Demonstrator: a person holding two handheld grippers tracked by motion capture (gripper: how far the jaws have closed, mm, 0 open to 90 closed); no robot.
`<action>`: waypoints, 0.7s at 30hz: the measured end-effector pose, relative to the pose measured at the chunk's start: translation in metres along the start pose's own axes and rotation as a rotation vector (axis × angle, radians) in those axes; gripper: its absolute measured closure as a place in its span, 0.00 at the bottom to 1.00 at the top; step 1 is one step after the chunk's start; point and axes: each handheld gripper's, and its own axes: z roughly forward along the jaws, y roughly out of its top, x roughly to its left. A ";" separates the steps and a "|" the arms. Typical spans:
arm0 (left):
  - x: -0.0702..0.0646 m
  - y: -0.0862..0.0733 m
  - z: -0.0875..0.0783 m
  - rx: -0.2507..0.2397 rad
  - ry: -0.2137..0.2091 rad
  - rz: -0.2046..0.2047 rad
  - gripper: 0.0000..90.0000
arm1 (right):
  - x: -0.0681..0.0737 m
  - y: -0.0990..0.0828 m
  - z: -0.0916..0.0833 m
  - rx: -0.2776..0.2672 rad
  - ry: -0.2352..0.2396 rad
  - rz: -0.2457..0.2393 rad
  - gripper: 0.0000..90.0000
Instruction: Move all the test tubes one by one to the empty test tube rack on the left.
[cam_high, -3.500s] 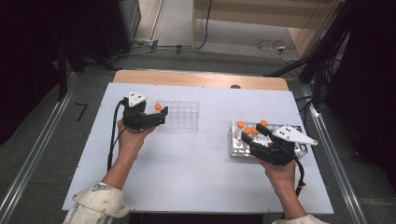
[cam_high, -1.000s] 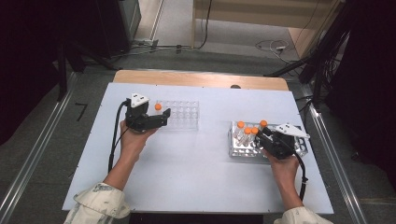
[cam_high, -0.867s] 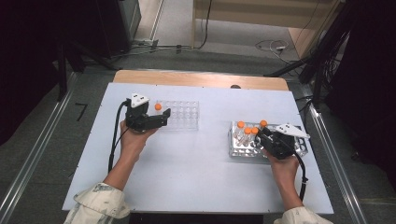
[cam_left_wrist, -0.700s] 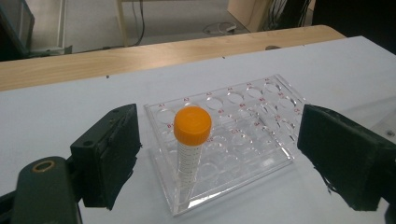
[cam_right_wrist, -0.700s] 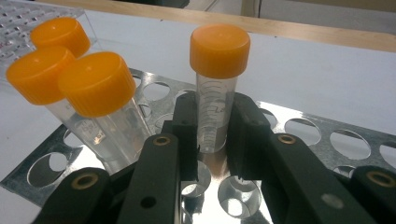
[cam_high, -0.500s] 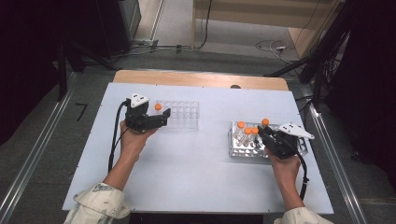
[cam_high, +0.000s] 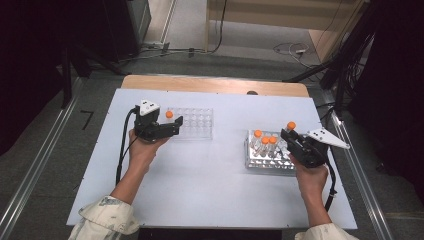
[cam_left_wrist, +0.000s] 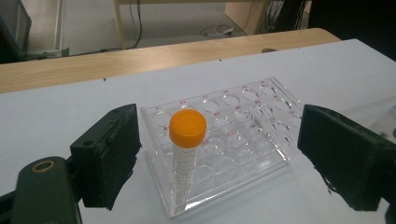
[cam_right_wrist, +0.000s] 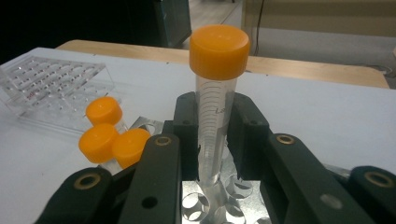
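Since the earlier frame, our right claw (cam_right_wrist: 215, 154) has just closed on an orange-capped tube (cam_right_wrist: 215, 116) and lifted it from the metal rack (cam_high: 267, 160), lower right. Our left claw (cam_left_wrist: 219, 154) stands wide, empty, around the clear rack (cam_left_wrist: 224, 140) on the worktop (cam_high: 210, 190). We judge a transfer under way; next, carry it across. Red well labels read A1, A2; tube lettering is unreadable.

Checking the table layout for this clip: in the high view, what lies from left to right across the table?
Left gripper → clear rack holding one orange-capped tube → metal rack with three capped tubes → right gripper gripping a tube.
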 end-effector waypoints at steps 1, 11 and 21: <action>0.000 0.000 0.000 -0.001 -0.001 0.002 0.15 | 0.000 0.001 -0.001 -0.004 0.000 -0.006 0.80; -0.001 0.001 -0.002 -0.005 -0.011 0.002 0.15 | 0.001 0.015 -0.019 0.002 0.014 -0.007 0.80; 0.000 0.002 -0.004 -0.013 -0.017 -0.003 0.15 | 0.010 0.019 -0.028 0.077 0.053 -0.031 0.80</action>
